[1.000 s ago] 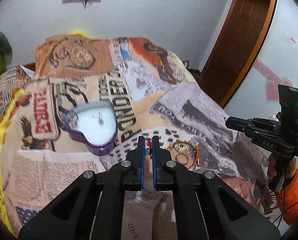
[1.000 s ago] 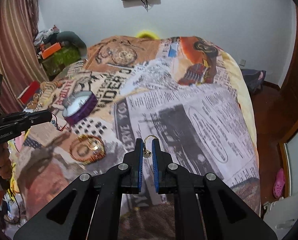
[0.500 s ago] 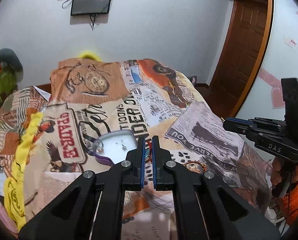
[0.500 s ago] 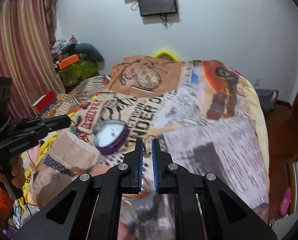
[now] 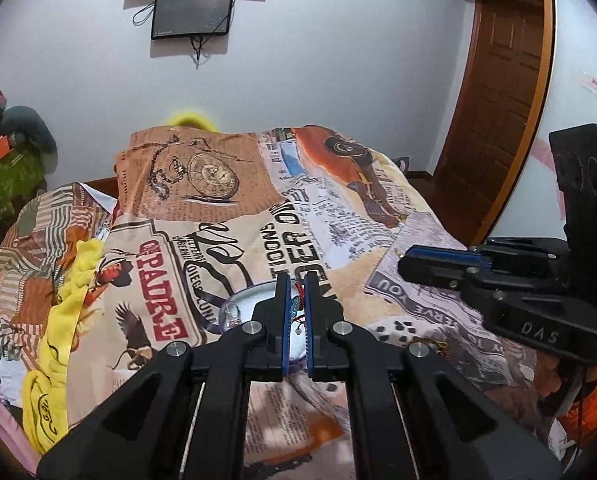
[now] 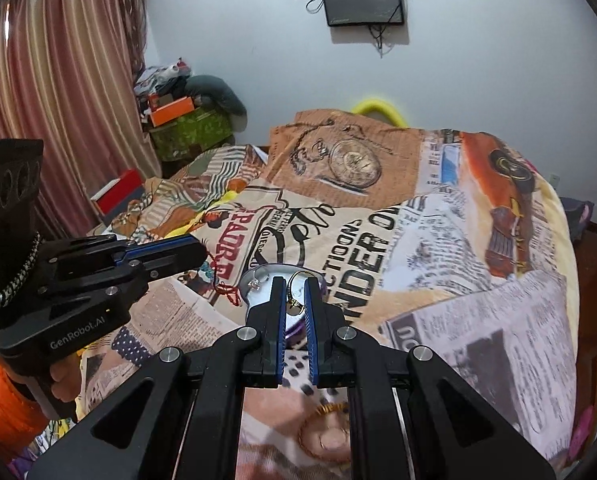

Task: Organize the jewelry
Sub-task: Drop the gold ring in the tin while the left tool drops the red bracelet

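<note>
While both grippers are hanging above the bed (image 5: 378, 216), each one is carrying a piece toward the heart-shaped purple box (image 6: 258, 276) sitting open on the printed bedspread. Left gripper (image 5: 297, 280) is pinching a red string bracelet (image 5: 297, 300) with teal beads between nearly closed blue pads; in the right wrist view the cord is dangling below its tip. Right gripper (image 6: 295, 280) is squeezing a gold ring (image 6: 296, 304) in a narrow gap, loop sticking up past the fingertips. Box is lying just beyond both tips, white lining showing, and a small silver ring (image 6: 258, 278) is already resting inside near its left edge. Another gold and red bangle bracelet (image 6: 330, 432) is lying on the bedspread near the camera, still outside the box.

Step in hand looks like the carry-to-box phase, mid task. Next move is probably calling for lowering each tip over the white lining and easing the pads apart, one at a time so the two grippers are not colliding. Dangling cord could be snagging on the box rim.
</note>
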